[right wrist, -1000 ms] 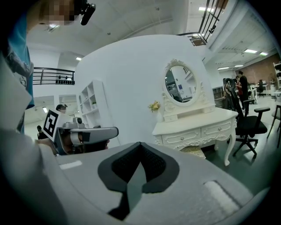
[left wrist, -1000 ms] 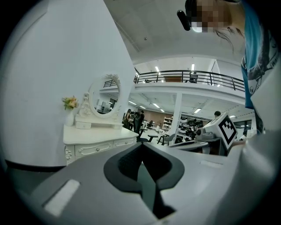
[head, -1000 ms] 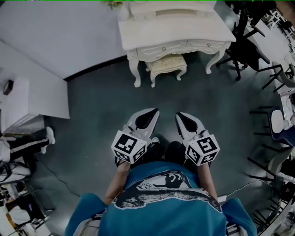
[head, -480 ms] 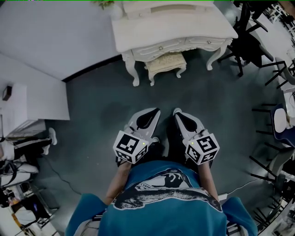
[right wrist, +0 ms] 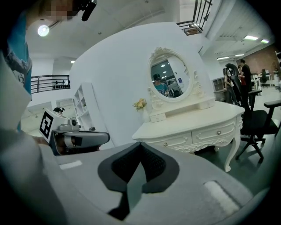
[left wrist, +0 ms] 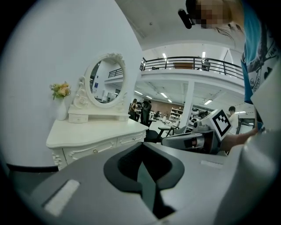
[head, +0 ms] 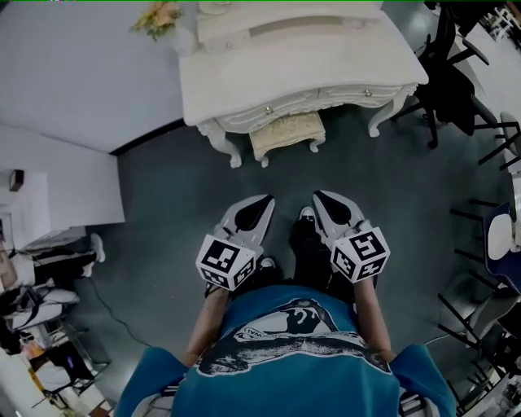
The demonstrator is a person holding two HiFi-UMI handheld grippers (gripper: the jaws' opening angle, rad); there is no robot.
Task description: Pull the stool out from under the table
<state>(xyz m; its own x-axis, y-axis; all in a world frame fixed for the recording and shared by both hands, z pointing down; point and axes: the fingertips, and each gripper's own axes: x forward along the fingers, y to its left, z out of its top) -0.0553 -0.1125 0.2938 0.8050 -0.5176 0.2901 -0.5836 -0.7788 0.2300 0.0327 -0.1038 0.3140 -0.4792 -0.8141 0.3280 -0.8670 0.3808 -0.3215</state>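
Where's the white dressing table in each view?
Head view: dressing table at top centre, stool tucked beneath.
Left gripper view: left of centre.
Right gripper view: right of centre.
Shared landmark: flowers at the table's end, beside the oval mirror.

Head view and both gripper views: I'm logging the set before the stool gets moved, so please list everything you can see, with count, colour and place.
cream carved dressing table: one, cream-white, against the white wall
cream upholstered stool: one, cream, tucked under the table with its front edge showing
oval white-framed mirror: one, white, at the back of the table top
yellow flowers in a white vase: one bunch, yellow-orange, at the table's left end
black office chairs: several, black, right of the table
dark grey floor: one, grey, between person and table
teal printed shirt: one, teal, on the person
left gripper: one, grey, jaws together, empty
right gripper: one, grey, jaws together, empty
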